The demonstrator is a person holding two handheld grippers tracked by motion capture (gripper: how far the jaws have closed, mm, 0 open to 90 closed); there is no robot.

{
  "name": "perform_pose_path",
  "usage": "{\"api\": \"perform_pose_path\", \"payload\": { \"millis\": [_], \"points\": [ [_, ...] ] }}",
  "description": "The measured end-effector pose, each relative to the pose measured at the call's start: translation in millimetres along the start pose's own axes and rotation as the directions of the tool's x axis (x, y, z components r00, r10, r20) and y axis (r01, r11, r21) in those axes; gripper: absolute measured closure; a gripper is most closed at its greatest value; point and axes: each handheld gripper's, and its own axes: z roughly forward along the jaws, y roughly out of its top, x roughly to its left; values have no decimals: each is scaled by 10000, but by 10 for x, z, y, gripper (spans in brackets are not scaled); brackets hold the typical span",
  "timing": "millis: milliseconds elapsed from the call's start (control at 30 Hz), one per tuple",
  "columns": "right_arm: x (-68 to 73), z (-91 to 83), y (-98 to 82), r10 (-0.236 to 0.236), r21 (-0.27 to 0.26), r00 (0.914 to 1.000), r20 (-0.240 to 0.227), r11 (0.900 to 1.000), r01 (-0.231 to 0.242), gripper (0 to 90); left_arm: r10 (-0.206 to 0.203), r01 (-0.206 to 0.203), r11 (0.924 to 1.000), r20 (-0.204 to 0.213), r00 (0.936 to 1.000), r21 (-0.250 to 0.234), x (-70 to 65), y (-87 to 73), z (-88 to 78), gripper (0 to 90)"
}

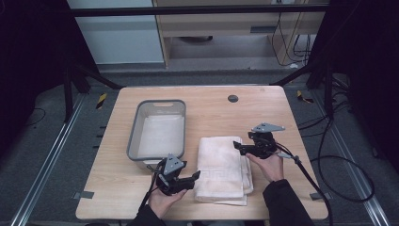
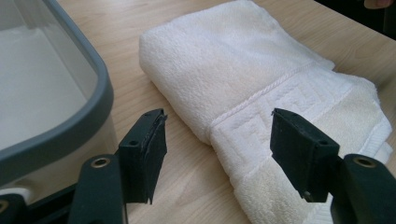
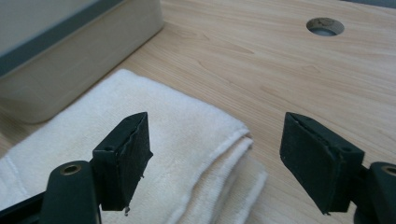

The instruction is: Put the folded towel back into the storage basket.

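The folded white towel (image 1: 221, 170), low in the middle of the high view beside the grey tub (image 1: 157, 134), looks soft, light and floppy, so it is best pinched at opposite thick folded edges by the left gripper (image 1: 195, 176) and right gripper (image 1: 236, 147), both with jaws apart, holding nothing.

Both hands hold their tongs low, left tongs (image 1: 194, 177) and right tongs (image 1: 239, 148) gaping, empty.
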Motion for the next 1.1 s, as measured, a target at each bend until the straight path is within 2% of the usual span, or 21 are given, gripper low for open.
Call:
{"api": "perform_pose_path", "payload": {
  "millis": [67, 467, 767, 900, 1100],
  "points": [
    [-30, 22, -30, 225, 53, 9997, -50, 9997, -225, 239, -23, 23, 9998, 19, 10000, 192, -20, -17, 56, 343],
    [-49, 205, -170, 467, 714, 9987, -178, 9964, -453, 235, -38, 37, 9955, 11, 10000, 946, -89, -108, 311, 307],
    [-49, 302, -248, 519, 1162, 9985, -193, 9920, -493, 238, -32, 28, 9932, 28, 10000, 1166, -103, -164, 411, 303],
    [-40, 341, -284, 585, 1280, 9982, -163, 9902, -559, 248, -144, 130, 9914, 99, 9998, 1301, -110, -184, 452, 324],
    [-40, 374, -305, 704, 1475, 9974, -158, 9868, -673, 249, -100, 72, 9891, 187, 9998, 1468, -119, -185, 476, 357]
  ]
}}
